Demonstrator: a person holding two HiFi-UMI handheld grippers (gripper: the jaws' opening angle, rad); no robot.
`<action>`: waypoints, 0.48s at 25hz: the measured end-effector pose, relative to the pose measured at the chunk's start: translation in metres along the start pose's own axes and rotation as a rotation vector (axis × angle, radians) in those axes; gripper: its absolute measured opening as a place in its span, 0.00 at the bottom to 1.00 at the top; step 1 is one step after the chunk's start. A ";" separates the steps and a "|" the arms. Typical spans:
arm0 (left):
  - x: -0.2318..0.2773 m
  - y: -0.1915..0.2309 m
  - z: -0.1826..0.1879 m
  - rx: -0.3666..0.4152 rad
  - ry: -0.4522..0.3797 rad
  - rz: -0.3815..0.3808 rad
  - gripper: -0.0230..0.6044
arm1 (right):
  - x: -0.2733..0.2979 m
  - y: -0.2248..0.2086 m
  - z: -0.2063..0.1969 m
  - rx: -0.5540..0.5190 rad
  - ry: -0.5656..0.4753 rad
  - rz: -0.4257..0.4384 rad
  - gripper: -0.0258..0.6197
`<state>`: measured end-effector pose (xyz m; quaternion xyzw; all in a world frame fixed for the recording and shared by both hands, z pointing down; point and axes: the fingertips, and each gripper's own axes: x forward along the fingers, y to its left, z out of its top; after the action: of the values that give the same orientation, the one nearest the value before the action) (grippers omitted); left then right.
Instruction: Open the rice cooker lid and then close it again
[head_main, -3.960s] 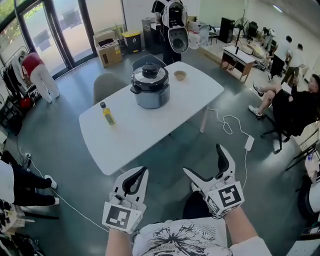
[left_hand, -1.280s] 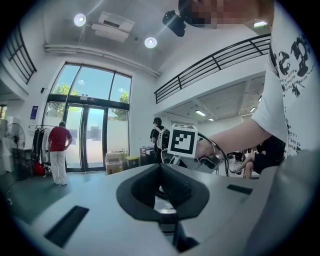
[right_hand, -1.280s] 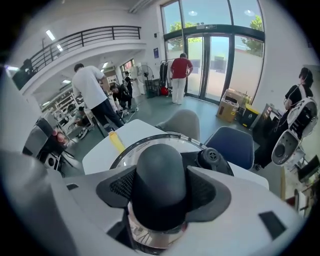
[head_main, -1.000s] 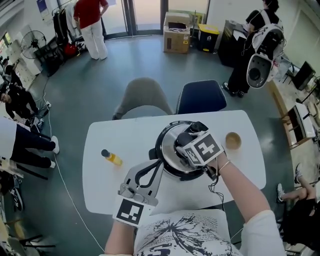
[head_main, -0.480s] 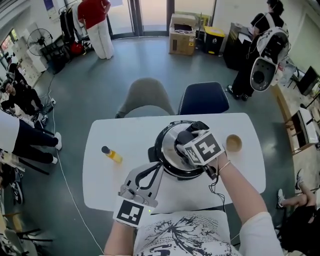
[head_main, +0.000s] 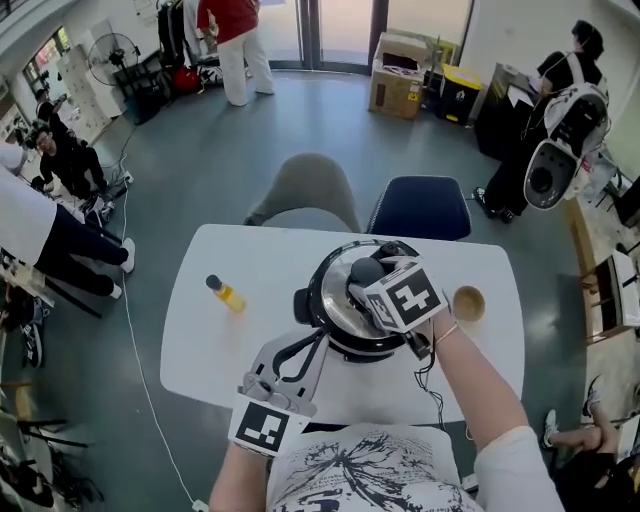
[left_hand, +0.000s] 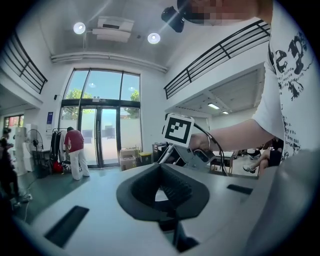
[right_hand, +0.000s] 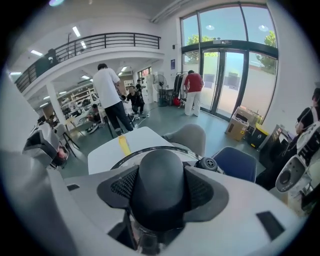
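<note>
Rice cooker's round steel lid (head_main: 334, 283) looks heavy, slick; my right gripper (head_main: 370, 288) clamps its black knob (right_hand: 160, 182); left gripper (head_main: 317, 340) closed, empty.

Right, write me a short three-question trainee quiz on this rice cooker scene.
1. True or false: the right gripper is shut on the lid knob of the rice cooker.
2. In the head view, what lies on the table left of the cooker? A. a yellow bottle B. a spoon C. a mug
3. Fill in: in the head view, the small bowl stands to the cooker's ____.
Key: 1 true; 2 A; 3 right.
</note>
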<state>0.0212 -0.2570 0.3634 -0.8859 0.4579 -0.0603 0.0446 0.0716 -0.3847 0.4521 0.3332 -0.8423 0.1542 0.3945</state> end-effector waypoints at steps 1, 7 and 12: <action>0.001 0.000 0.002 -0.004 -0.003 0.010 0.06 | -0.001 0.001 0.002 -0.021 0.001 0.007 0.50; 0.003 -0.011 0.016 0.008 0.001 0.039 0.06 | -0.005 0.005 0.005 -0.094 0.013 0.008 0.50; -0.004 -0.013 0.016 0.014 0.014 0.065 0.06 | 0.000 0.026 0.009 -0.065 -0.018 0.111 0.50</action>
<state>0.0319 -0.2455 0.3495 -0.8698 0.4861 -0.0684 0.0495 0.0486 -0.3701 0.4460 0.2744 -0.8675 0.1453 0.3886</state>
